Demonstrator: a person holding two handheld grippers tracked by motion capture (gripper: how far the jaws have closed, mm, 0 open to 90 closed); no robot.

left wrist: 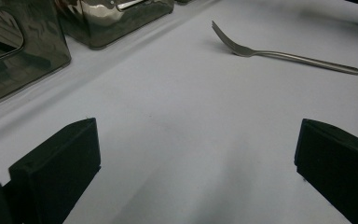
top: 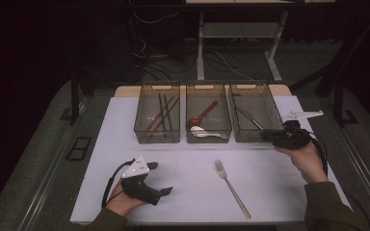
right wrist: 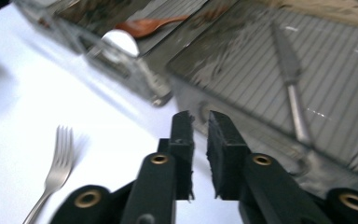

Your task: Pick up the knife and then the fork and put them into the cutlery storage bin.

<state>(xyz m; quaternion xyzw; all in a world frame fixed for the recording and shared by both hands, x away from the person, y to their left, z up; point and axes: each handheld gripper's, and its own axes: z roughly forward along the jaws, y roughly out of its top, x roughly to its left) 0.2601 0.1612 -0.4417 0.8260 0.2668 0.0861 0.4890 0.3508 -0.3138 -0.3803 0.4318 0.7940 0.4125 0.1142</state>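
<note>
One fork [top: 231, 188] lies flat on the white mat [top: 188, 192], apart from both tools: the left gripper [top: 161, 179], jaws spread wide, rests beside it, while the right gripper [top: 266, 135], jaws nearly closed on nothing, hovers at the rightmost bin [top: 253, 113].

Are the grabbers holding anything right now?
No. The left hand-held gripper is open, the right hand-held gripper nearly shut on nothing. The fork lies untouched.

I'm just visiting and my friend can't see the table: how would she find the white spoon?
Look at the three clear bins in a row at the far side of the white table and take the middle one. The white spoon lies at its near end, beside a reddish-brown wooden spoon. It is the only white utensil in the bins.
</note>
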